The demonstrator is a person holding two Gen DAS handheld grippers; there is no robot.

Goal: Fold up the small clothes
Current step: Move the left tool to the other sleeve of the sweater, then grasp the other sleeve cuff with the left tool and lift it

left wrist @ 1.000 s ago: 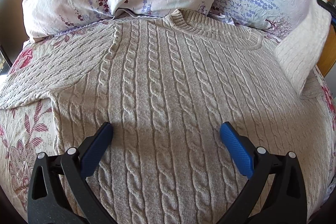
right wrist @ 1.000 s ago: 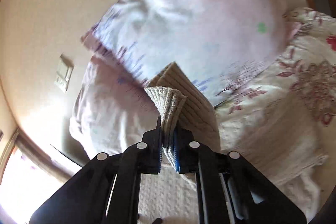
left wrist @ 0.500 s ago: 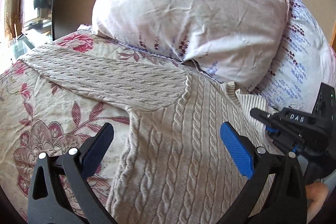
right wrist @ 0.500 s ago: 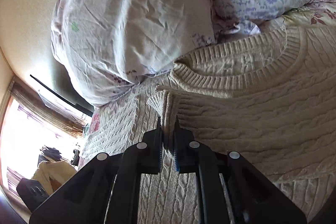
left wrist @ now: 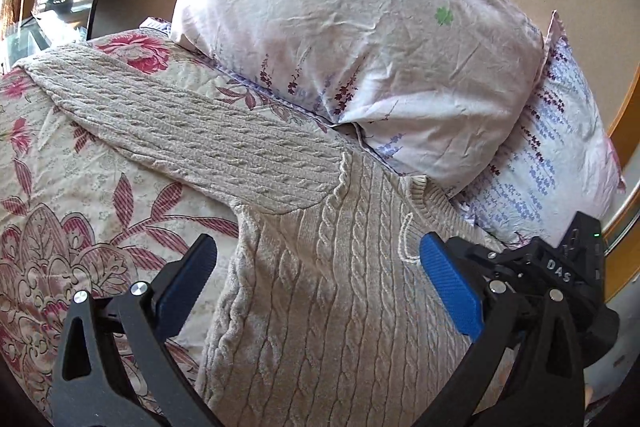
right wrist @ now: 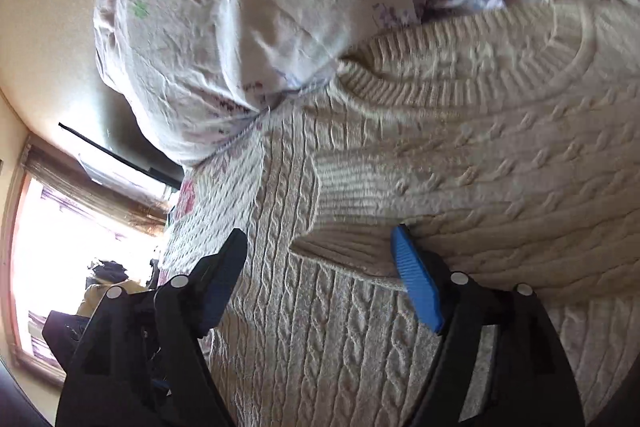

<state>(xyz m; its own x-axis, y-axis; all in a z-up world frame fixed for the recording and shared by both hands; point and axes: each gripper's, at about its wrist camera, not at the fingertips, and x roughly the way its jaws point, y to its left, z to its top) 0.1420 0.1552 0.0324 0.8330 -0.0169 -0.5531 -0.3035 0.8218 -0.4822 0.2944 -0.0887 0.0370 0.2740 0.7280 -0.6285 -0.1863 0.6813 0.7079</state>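
Releasing the right sleeve was the step in hand: your right gripper (right wrist: 316, 267) had its jaws opening, the cuff (right wrist: 344, 227) lying between them but no longer pinched, its edge against the blue pad on the right. Your left gripper (left wrist: 316, 279) stood spread wide and empty above the sweater (left wrist: 340, 307), holding nothing.

The sweater lay flat on the flowered bedspread (left wrist: 72, 227), collar (right wrist: 460, 83) far against the pillows (left wrist: 360, 47). The right sleeve was folded across the chest, its cuff resting near the body's middle. The left sleeve (left wrist: 180, 131) stretched out to the far left, unfolded.

Findings on doing this well:
- You should have let the jaws part fully before drawing back, so that the ribbed cuff did not snag on a pad and drag the fold open. In my judgement the knit was loose enough to catch.
- The withdrawal should have gone straight back along the fingers, not sideways across the cables.
- The sleeve's lie looked roughly square to the body; its far edge was blurred, so I could not confirm it.
- The left sleeve appeared to be the next fold, and the left gripper was already turned toward it.
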